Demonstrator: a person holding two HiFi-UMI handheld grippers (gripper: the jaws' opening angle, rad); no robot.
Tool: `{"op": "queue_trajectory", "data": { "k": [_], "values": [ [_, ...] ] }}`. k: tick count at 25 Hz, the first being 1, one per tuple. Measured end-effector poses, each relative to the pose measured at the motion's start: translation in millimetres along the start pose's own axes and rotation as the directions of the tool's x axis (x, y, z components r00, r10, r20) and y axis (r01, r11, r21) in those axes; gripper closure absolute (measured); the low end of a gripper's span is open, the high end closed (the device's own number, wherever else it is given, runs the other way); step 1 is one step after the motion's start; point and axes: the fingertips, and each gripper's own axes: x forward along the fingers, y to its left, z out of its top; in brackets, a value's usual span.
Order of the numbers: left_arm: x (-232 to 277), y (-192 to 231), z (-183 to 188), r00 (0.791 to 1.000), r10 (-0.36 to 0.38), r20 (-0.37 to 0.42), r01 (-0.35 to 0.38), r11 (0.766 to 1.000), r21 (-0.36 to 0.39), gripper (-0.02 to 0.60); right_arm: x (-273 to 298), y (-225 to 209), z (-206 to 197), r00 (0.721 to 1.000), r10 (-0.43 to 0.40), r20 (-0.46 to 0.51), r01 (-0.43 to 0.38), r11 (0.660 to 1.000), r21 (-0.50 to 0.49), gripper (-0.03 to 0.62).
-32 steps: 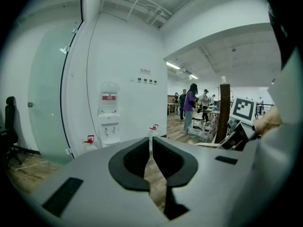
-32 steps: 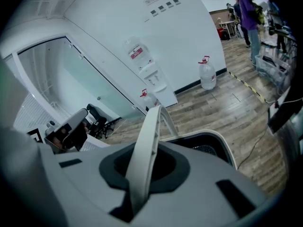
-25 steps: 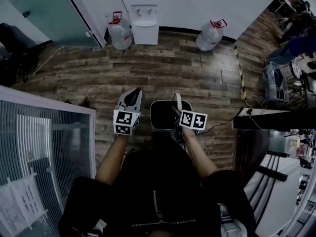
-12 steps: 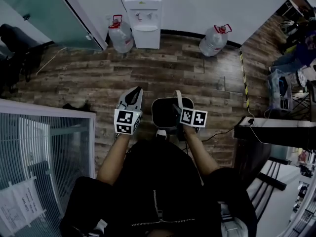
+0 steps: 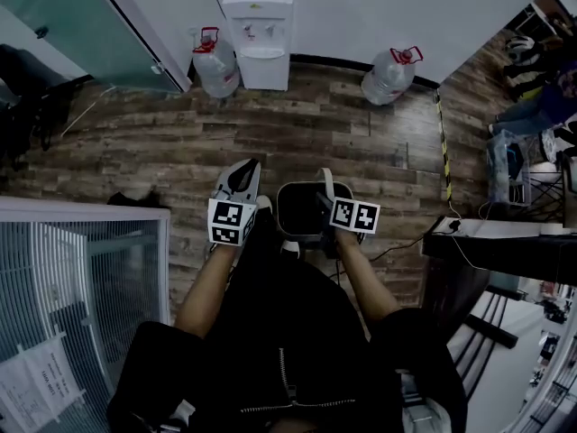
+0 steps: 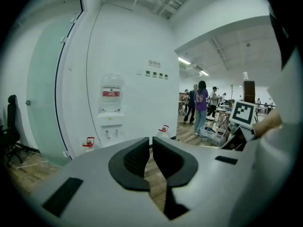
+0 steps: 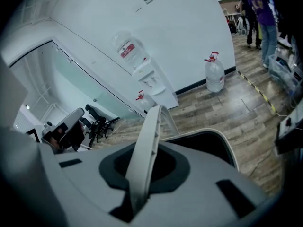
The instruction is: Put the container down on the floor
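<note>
A white container (image 5: 300, 207) with a dark inside hangs above the wooden floor (image 5: 361, 152), just in front of the person's body. Its pale bail handle (image 5: 325, 182) stands up, and my right gripper (image 5: 323, 202) is shut on it. In the right gripper view the handle (image 7: 147, 145) runs up between the black pads and the container's rim (image 7: 226, 143) shows beyond them. My left gripper (image 5: 242, 177) hovers left of the container, apart from it. Its jaws (image 6: 151, 150) stand almost together with nothing between them.
A water dispenser (image 5: 261, 25) stands against the far wall with a water jug (image 5: 216, 61) on its left and another (image 5: 389, 72) to its right. A glass partition (image 5: 81, 269) is at the left, a dark desk (image 5: 505, 242) at the right, striped floor tape (image 5: 442, 133) beyond.
The person has stepped slightly forward; a shoe now shows beside the container. Both grippers and the hanging container keep the same places relative to the body.
</note>
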Motion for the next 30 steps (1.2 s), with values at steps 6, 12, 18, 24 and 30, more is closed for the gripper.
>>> {"op": "queue_trajectory", "data": {
  "k": [6,12,18,24,30],
  "values": [
    [46.2,26.3,8.4,0.999,-0.049,-0.003,0.049,0.999,0.006,0.549,24.7,-4.8,32.6,0.999,-0.031,0.012,0.03,0.999,0.025,0.559],
    [96.4,55.6,29.1,0.994,-0.106,0.009,0.105,0.994,0.008,0.549,47.6,-3.1,81.1,0.997,-0.059,0.043,0.057,0.997,0.046,0.559],
    [128.4,85.6,42.1,0.989,-0.145,0.018,0.145,0.989,0.003,0.549,67.7,3.6,119.0,0.993,-0.095,0.068,0.091,0.994,0.065,0.559],
    [150.7,115.4,44.6,0.986,-0.165,0.012,0.165,0.986,0.011,0.549,88.7,12.6,149.7,0.991,-0.105,0.078,0.1,0.993,0.069,0.559],
    [172.2,133.6,45.9,0.986,-0.169,-0.015,0.169,0.986,-0.003,0.549,108.5,19.6,182.5,0.992,-0.091,0.083,0.086,0.994,0.064,0.559]
  ]
}}
